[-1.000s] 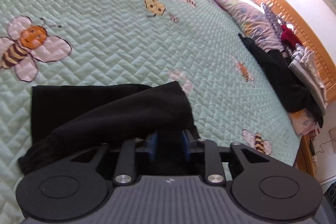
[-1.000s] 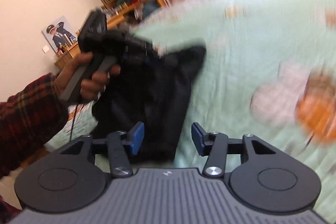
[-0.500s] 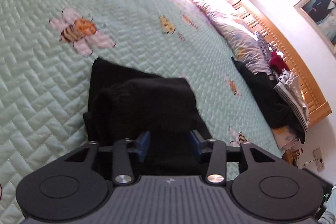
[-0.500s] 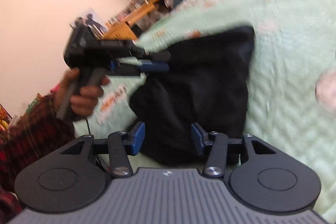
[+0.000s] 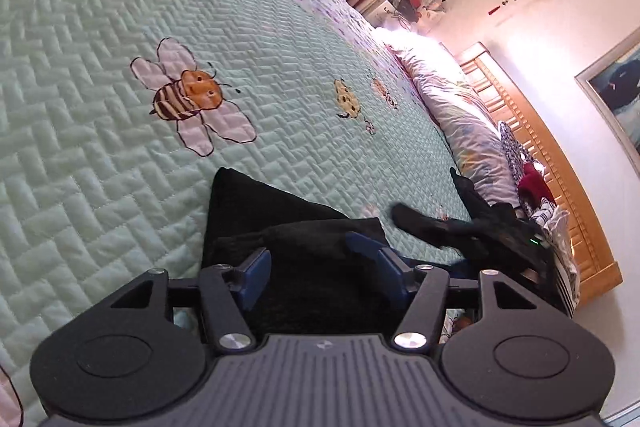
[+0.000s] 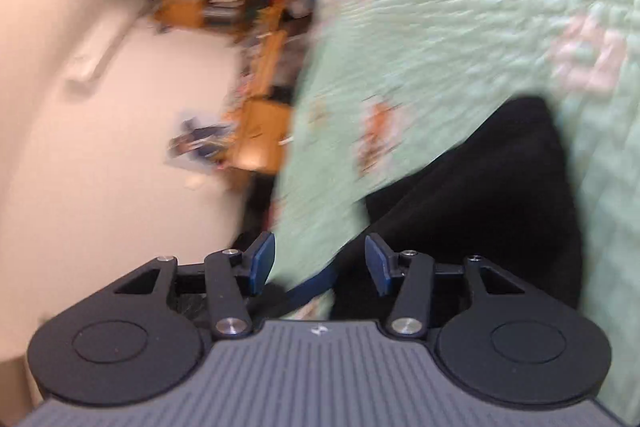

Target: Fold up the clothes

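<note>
Your black garment (image 5: 280, 227) lies folded on the mint quilt (image 5: 100, 167) near the bed's side edge, its thick doubled end bunched up between the fingers of your left gripper (image 5: 318, 263). Those jaws are opening, and the blue pads look to be coming off the cloth, not pinching it. Your right gripper (image 6: 320, 263) stands about half open with nothing between its pads; that view is blurred, with the garment (image 6: 500, 207) lying just ahead to one side. Expect the fabric to be soft, light and floppy, likely a fleece or knit that sags and slides over itself. Take hold at a corner or along a folded edge, pinching all layers together.
</note>
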Demonstrator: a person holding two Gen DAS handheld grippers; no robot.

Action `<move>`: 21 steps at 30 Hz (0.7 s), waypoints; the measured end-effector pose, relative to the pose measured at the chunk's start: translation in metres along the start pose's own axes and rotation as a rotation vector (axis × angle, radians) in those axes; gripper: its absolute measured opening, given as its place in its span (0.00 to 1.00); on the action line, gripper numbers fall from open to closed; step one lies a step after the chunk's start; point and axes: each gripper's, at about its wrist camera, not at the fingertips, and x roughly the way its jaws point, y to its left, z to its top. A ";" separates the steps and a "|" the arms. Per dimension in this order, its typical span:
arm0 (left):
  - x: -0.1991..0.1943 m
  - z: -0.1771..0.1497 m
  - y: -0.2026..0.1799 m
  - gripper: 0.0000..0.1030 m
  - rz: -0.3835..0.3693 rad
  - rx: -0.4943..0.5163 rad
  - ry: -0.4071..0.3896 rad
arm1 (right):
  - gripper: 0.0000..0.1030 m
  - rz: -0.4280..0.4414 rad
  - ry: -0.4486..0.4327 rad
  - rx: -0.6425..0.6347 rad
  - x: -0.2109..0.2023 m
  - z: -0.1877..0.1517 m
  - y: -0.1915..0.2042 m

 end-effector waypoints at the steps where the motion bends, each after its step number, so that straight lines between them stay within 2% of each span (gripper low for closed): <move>1: 0.002 0.001 0.003 0.57 -0.001 -0.005 0.005 | 0.39 -0.041 0.000 0.017 0.008 0.010 -0.010; 2: 0.004 0.001 0.004 0.56 0.001 -0.002 0.011 | 0.24 -0.088 -0.003 0.052 0.009 0.018 -0.023; 3: 0.005 0.000 0.004 0.56 0.001 0.005 0.014 | 0.00 -0.113 0.005 0.070 0.013 0.019 -0.032; 4: 0.006 -0.001 0.003 0.56 0.002 0.012 0.017 | 0.00 -0.137 0.013 0.086 0.017 0.021 -0.040; 6: 0.006 -0.002 0.003 0.56 0.002 0.016 0.022 | 0.00 -0.151 0.018 0.039 0.019 0.015 -0.035; 9: 0.004 -0.003 0.004 0.56 0.004 0.022 0.025 | 0.01 -0.209 -0.007 -0.069 0.015 0.016 -0.012; 11: 0.003 -0.004 0.006 0.56 -0.002 0.020 0.025 | 0.01 -0.215 -0.014 -0.097 0.019 0.025 -0.015; 13: 0.003 -0.005 0.007 0.56 -0.009 0.016 0.026 | 0.00 -0.272 0.006 -0.095 0.029 0.035 -0.025; 15: 0.002 -0.005 0.008 0.56 -0.009 0.006 0.027 | 0.00 -0.229 -0.012 -0.070 0.026 0.042 -0.030; 17: 0.001 -0.005 0.005 0.56 0.004 0.014 0.030 | 0.09 -0.190 -0.089 -0.076 0.012 0.044 -0.029; 21: -0.002 0.000 -0.003 0.58 0.026 0.019 0.039 | 0.12 -0.027 -0.164 -0.074 -0.018 0.033 -0.013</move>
